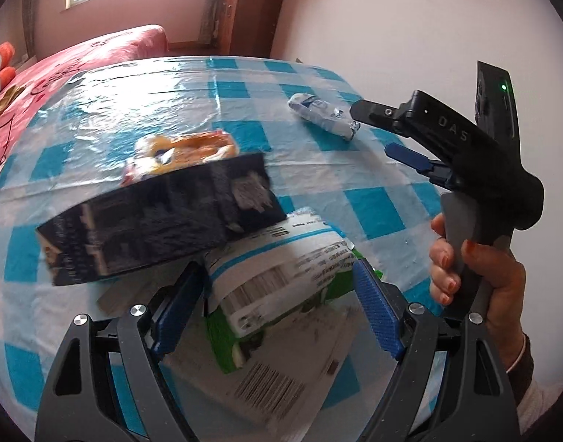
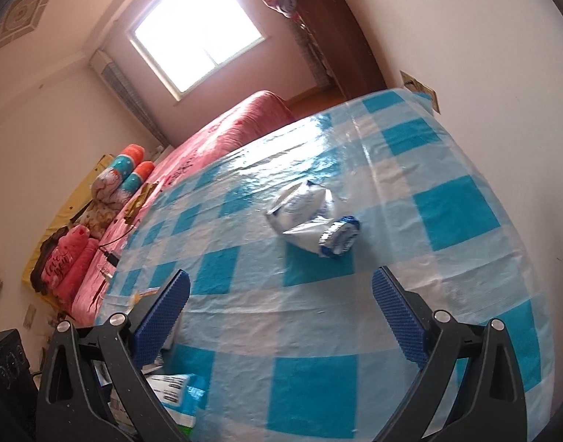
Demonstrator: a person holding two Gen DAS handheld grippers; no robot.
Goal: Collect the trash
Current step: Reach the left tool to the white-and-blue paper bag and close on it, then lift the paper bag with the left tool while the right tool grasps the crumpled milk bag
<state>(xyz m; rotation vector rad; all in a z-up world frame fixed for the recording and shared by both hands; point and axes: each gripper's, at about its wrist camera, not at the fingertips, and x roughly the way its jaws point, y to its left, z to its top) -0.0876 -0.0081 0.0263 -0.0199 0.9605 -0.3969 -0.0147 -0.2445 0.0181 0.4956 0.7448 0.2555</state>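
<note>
In the left wrist view my left gripper point(image 1: 277, 302) is open above a white and green wrapper point(image 1: 281, 287) that lies between its blue pads. A dark box point(image 1: 163, 213) lies tilted and blurred just beyond it, with an orange snack bag point(image 1: 182, 151) behind. A crumpled white and blue wrapper point(image 1: 322, 116) lies farther right, close to my right gripper point(image 1: 384, 132), which is open. In the right wrist view my right gripper point(image 2: 281, 305) is open above the blue checked tablecloth point(image 2: 355, 331), with the crumpled wrapper point(image 2: 310, 217) ahead of its fingers.
A white printed sheet with barcodes point(image 1: 266, 379) lies under the green wrapper. A pink bed point(image 2: 222, 129) with pillows runs along the table's left side. A wooden cabinet point(image 2: 336, 44) stands at the back wall. The table's far edge meets the white wall.
</note>
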